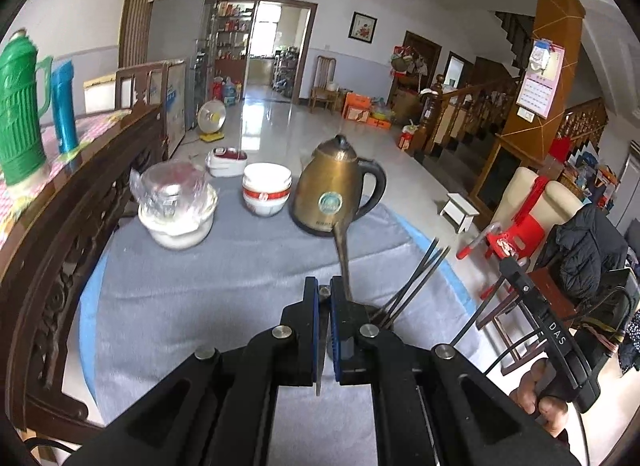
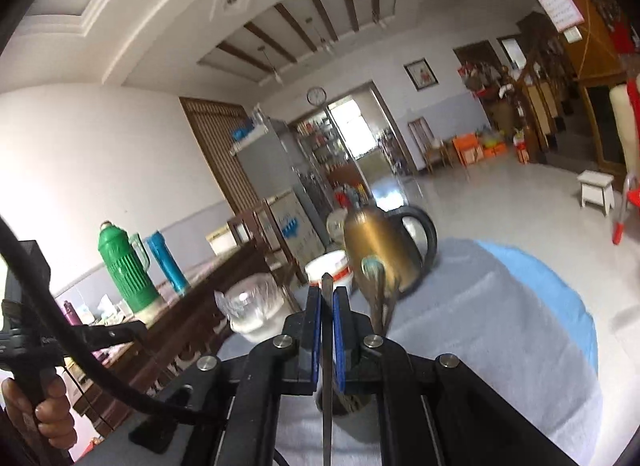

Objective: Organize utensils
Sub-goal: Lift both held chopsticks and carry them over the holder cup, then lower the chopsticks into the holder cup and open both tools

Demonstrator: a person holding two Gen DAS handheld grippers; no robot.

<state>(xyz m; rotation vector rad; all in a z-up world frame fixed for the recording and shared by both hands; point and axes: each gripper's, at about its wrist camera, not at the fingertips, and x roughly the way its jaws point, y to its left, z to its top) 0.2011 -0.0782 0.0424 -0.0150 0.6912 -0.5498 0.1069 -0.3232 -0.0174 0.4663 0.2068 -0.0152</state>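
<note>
white letters "das" on the black handle of the other handheld gripper, kettle label unreadable

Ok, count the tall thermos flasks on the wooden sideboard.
2: the green flask, and the blue flask standing beside it; more may sit out of view.

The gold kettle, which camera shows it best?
The left wrist view: the gold kettle stands sharp and whole on the gray cloth, lid to base, handle clear. In the right wrist view it is blurred, its lower part hidden behind a utensil.
</note>
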